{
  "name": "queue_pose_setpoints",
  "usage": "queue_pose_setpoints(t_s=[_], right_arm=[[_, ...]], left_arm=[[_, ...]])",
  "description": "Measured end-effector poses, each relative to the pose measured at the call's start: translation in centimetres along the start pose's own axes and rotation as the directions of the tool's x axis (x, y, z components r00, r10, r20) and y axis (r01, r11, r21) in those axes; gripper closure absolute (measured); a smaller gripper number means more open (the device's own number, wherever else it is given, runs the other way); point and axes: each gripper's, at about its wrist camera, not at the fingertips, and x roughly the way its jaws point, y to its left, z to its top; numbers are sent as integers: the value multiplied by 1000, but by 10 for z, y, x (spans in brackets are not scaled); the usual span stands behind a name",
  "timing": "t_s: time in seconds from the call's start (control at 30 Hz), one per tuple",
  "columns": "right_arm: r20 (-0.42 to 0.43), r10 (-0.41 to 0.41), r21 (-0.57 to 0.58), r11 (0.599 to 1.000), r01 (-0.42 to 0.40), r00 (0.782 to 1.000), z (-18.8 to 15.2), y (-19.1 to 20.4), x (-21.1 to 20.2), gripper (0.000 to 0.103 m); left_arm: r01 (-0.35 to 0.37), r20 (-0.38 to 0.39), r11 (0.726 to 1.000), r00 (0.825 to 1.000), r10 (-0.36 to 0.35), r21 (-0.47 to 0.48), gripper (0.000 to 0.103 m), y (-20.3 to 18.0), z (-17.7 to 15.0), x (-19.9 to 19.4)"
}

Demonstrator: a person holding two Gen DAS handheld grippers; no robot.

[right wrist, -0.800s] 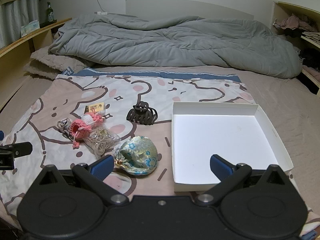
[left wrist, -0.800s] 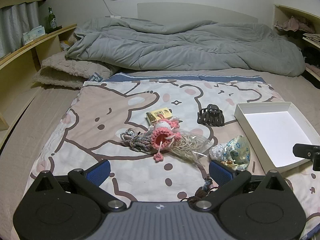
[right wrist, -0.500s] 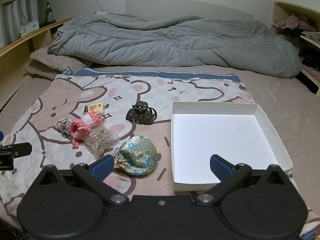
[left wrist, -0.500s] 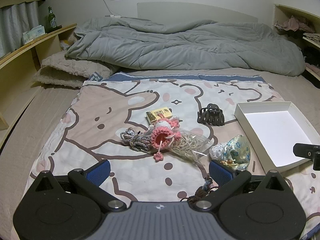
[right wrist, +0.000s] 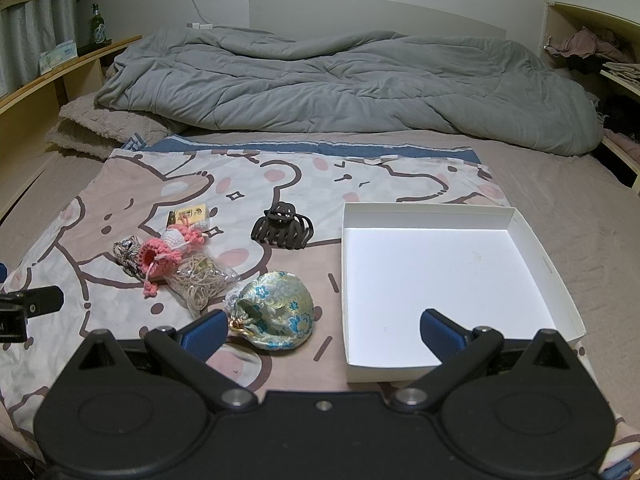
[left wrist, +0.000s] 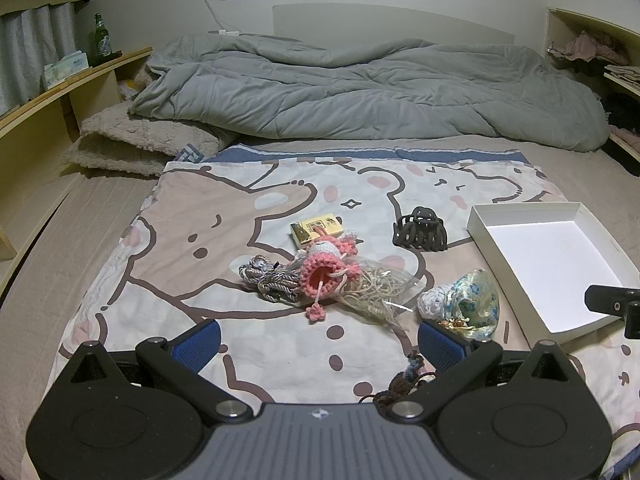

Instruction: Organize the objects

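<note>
Matt white card tray (right wrist: 536, 240); glossy brocade pouch (right wrist: 276, 308) (satin-like); knitted pink yarn doll (left wrist: 324, 272); clear plastic bag (left wrist: 380, 288) w/ rubber bands; matt hair clip (right wrist: 282, 230).

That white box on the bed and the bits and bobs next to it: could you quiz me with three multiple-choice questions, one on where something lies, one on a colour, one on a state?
1. Where does the floral pouch lie relative to the white box?
A. inside it
B. beside its left wall, on the blanket
C. on the grey duvet

2. What colour is the hair claw?
A. dark, near black
B. pink
C. yellow

3. What is in the white box?
A. the hair claw
B. the bag of rubber bands
C. nothing

Answers:
1 B: the floral pouch rests on the cartoon blanket, left of the white box.
2 A: the hair claw is dark all over.
3 C: the box floor shows bare white; the bag of rubber bands lies outside it.
</note>
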Motion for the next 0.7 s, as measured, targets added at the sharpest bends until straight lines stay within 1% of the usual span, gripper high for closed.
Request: queue_pose_setpoints(t_s=[0.7], right_arm=[[-2,0,-1,1000,0,1000,-1,0,1,0]], left_arm=[[2,-1,1000,1000,-2,-1,0,-1,0,0]])
